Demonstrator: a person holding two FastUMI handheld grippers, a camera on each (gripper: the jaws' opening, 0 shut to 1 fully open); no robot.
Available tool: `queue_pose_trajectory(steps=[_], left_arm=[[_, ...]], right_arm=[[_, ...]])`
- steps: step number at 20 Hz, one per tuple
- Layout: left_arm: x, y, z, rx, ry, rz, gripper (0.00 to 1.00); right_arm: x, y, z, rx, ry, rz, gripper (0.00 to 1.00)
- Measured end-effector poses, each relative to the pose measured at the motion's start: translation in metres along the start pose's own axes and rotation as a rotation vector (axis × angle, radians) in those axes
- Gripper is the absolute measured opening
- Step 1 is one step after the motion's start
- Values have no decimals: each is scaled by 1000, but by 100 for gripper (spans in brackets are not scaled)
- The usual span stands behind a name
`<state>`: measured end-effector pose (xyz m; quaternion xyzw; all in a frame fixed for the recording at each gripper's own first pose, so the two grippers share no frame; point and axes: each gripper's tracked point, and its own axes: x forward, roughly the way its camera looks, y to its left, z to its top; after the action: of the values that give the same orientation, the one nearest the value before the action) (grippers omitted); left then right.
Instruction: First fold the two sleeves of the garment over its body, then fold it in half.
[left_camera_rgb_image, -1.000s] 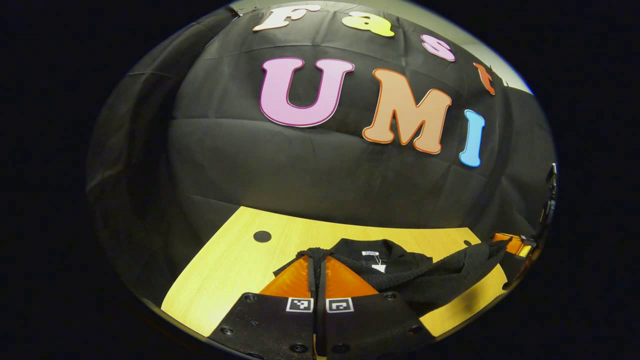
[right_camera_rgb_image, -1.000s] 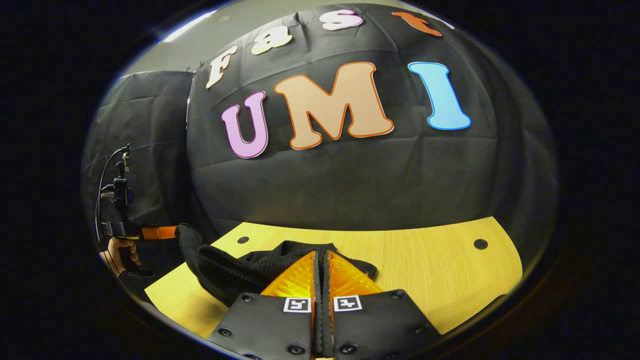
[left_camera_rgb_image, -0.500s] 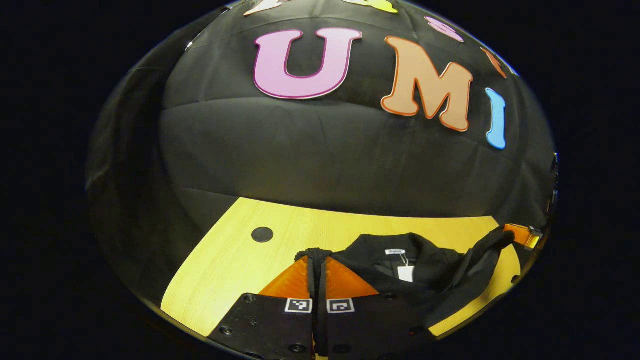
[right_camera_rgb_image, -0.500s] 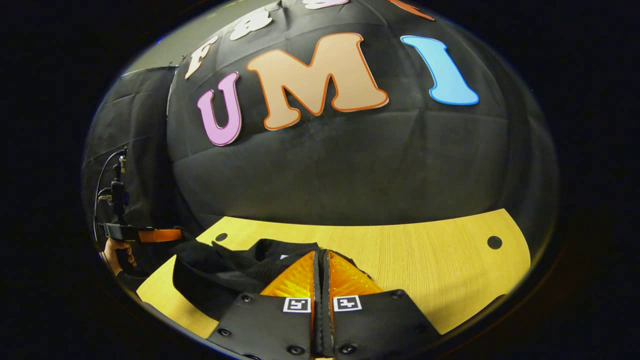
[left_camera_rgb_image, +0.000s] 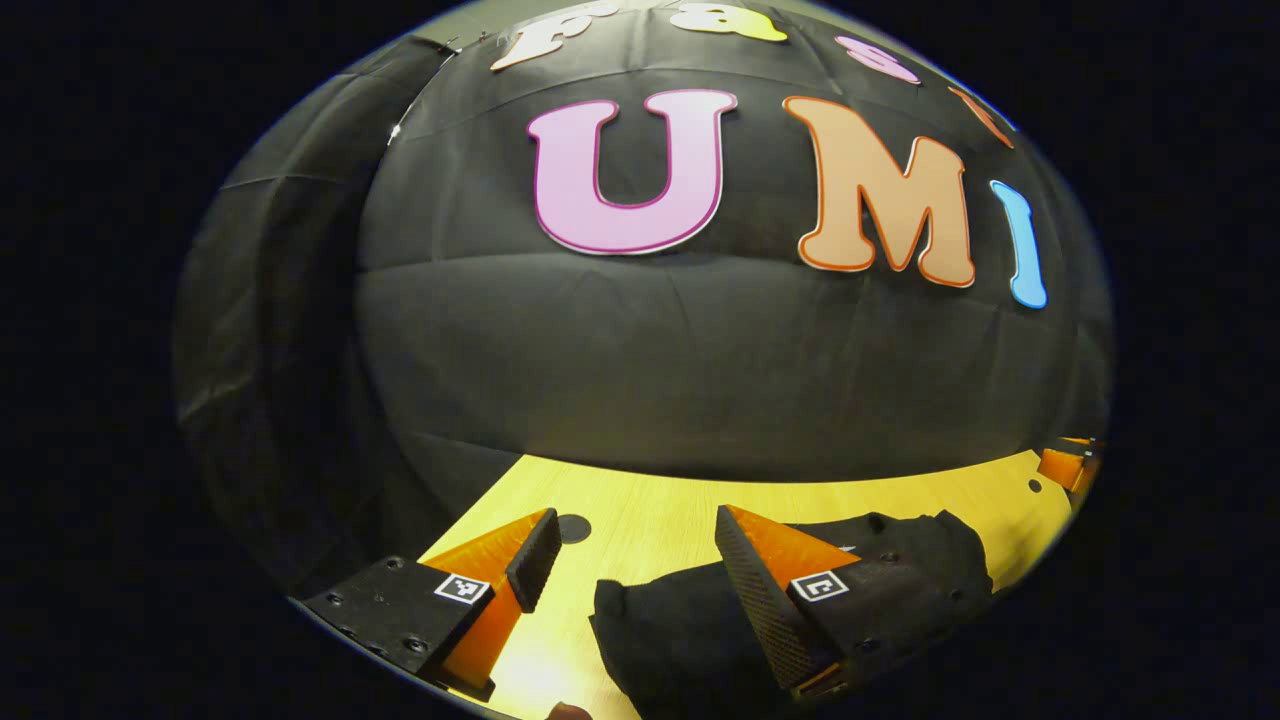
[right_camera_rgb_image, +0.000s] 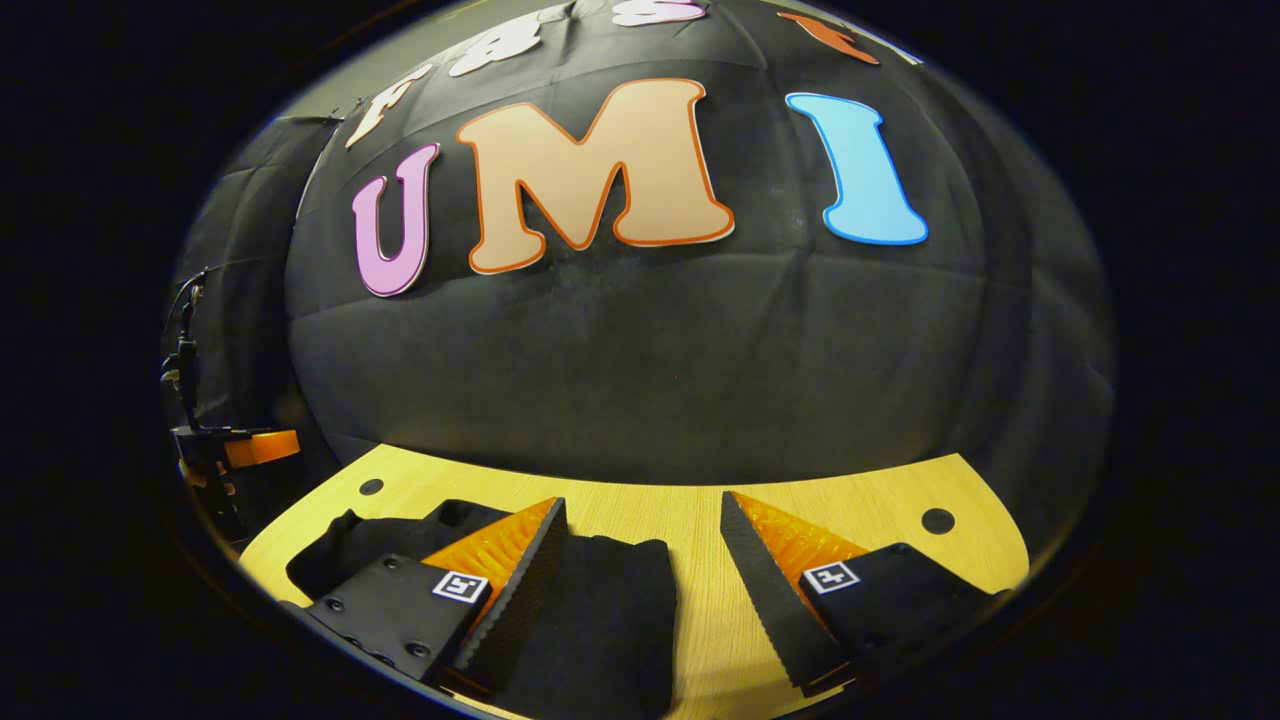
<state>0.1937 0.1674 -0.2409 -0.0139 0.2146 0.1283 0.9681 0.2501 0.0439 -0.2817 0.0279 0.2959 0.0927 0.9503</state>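
Garment (left_camera_rgb_image: 690, 630) black, bunched flat on yellow wood-grain table (left_camera_rgb_image: 660, 510), near edge. In left gripper view lies mostly right of centre, under and beside own right finger; near-left end of cloth sits in gap betw fingers, far-right end reaches toward table's right edge. Left gripper (left_camera_rgb_image: 635, 575) spread wide, nothing pinched; left finger over bare table, apart from cloth. Small dark round hole (left_camera_rgb_image: 573, 528) in tabletop just beyond left fingertip. Orange bit of other gripper (left_camera_rgb_image: 1062, 466) at far right rim, beyond table corner.

In right gripper view, same garment (right_camera_rgb_image: 600, 610) lies left of centre, spreads under own left finger and into gap. Right gripper (right_camera_rgb_image: 645, 580) also spread wide, holding nothing; right finger over bare wood, clear of cloth. Round holes in tabletop: one far left (right_camera_rgb_image: 371, 487), one far right (right_camera_rgb_image: 937, 520). Other gripper (right_camera_rgb_image: 235, 450) at far left, off table edge, cables rising above it; can't tell its finger state from here. Black cloth wall (right_camera_rgb_image: 640, 370) closes off far side of table.
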Motion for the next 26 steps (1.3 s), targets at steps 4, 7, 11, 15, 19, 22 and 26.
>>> queue_pose_trajectory(steps=[4,7,11,15,19,22,26], left_arm=[[-40,-11,33,-10,-68,-9,94],[-89,-19,64,-8,-168,-41,93],[-169,-19,79,0,-246,-80,94],[-252,-15,83,35,-342,-99,93],[-326,-14,70,38,-370,-131,93],[-358,-13,64,36,-399,-151,92],[-379,-10,60,68,-406,-157,92]], right_arm=[[-48,8,16,3,-71,-1,100],[-109,19,27,4,-134,-18,98],[-203,39,37,1,-263,-40,98],[-293,52,24,0,-337,-78,96],[-367,72,-1,-16,-368,-83,96],[-395,82,-17,11,-363,-67,96],[-410,87,-16,31,-365,-56,96]])
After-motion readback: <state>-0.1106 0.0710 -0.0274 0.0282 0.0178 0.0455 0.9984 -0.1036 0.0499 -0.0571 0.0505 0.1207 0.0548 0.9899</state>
